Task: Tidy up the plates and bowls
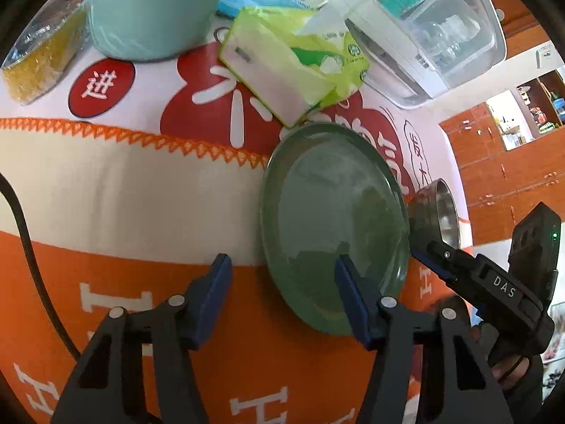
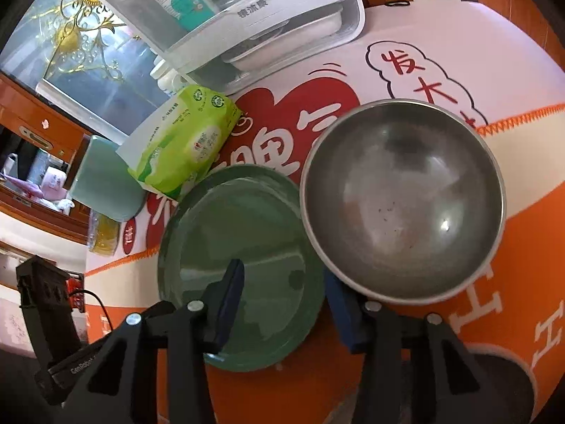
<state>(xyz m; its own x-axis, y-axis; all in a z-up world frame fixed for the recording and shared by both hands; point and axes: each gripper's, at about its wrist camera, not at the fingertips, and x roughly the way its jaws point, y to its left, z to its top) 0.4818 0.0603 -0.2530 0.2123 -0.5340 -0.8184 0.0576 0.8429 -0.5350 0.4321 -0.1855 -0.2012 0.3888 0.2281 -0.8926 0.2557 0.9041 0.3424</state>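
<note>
One green plate (image 1: pixel 335 212), glossy, beside steel bowl (image 2: pixel 402 198)

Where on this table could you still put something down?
Free: the cream and orange cloth left of the green plate. Crowded: behind it, the tissue pack, mint container and white appliance; the steel bowl adjoins the plate.

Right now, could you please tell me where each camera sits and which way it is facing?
Left wrist view: sits on the left gripper, looking steeply down at the green plate on the orange cloth; its own two fingers show, with the right gripper at the right edge.
Right wrist view: sits on the right gripper, looking down at the steel bowl and plate; its fingers show, the left gripper's body at lower left.
Both share plate, bowl, tissue pack and white box.
</note>
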